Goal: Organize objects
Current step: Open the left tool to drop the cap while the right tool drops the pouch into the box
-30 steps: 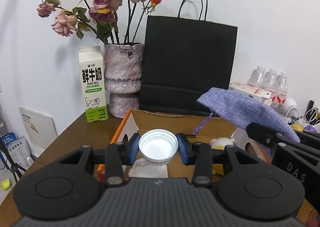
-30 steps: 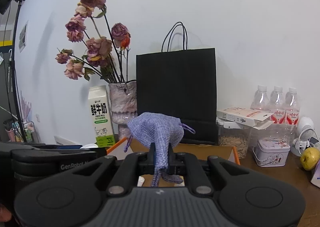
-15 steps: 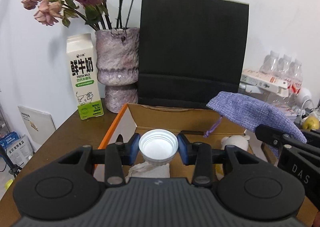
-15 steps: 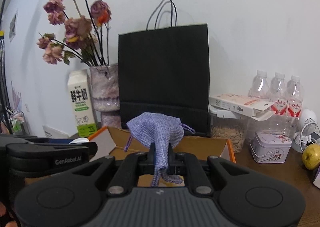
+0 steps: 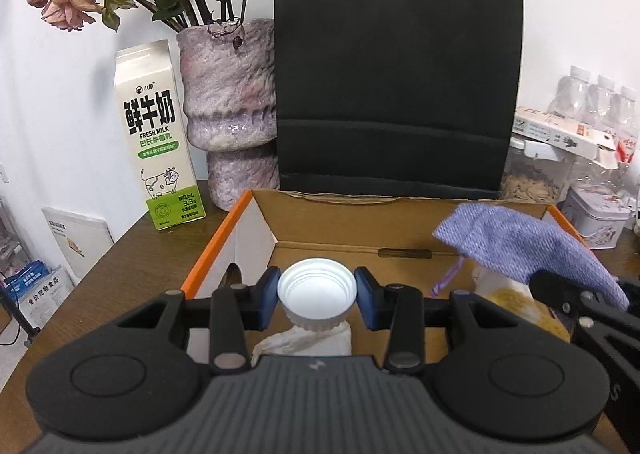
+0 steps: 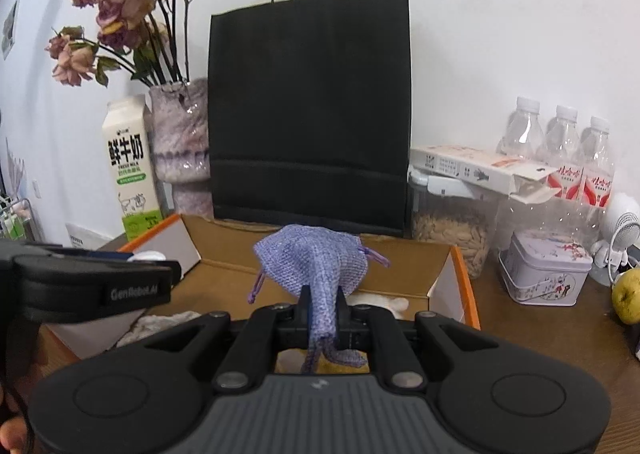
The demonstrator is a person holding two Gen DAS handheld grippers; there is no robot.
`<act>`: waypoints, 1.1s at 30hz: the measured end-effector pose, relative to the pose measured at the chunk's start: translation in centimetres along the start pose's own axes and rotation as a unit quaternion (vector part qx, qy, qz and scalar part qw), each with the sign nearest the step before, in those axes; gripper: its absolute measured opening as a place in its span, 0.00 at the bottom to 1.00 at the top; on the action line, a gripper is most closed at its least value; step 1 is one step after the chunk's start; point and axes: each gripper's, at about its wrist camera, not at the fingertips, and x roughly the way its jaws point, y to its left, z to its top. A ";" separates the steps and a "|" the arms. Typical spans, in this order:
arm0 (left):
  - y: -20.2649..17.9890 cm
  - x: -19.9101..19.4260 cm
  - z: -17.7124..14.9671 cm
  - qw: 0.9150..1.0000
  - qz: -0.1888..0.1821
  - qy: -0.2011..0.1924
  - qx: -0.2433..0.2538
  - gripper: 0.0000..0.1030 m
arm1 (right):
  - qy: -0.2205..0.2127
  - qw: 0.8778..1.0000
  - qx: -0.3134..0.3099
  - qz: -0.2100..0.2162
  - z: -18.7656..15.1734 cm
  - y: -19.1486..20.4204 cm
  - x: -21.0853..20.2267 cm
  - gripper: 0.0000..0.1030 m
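Note:
My left gripper [image 5: 317,298] is shut on a white plastic lid [image 5: 317,294], held open side toward me above the left part of an orange-edged cardboard box [image 5: 216,242]. My right gripper [image 6: 323,314] is shut on a purple woven drawstring pouch [image 6: 316,266], held above the right part of the same box [image 6: 464,286]. The pouch also shows at the right of the left wrist view [image 5: 520,246]. Crumpled white paper [image 5: 304,342] and a yellowish item [image 5: 516,306] lie inside the box.
Behind the box stand a black paper bag [image 5: 396,69], a purple vase with dried roses [image 5: 228,101] and a milk carton [image 5: 156,157]. To the right are a seed jar [image 6: 452,230], several water bottles [image 6: 560,149], a tin [image 6: 544,274] and a pear [image 6: 628,294].
Both grippers have moved forward and down toward the box, still holding the lid and the pouch. The box interior now fills more of both views.

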 end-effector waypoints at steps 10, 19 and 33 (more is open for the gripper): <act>0.7 -0.2 -0.1 1.000 0.021 -0.019 -0.012 0.69 | 0.015 1.000 0.008 -0.004 -0.3 -0.2 0.7 0.34; 1.4 -0.6 -0.4 0.998 0.041 -0.040 -0.016 1.00 | 0.022 1.000 0.004 0.002 -0.2 0.0 0.8 1.00; 2.0 -2.2 -0.8 0.999 0.027 -0.038 -0.020 1.00 | 0.013 1.000 -0.002 -0.004 0.2 0.4 -0.8 1.00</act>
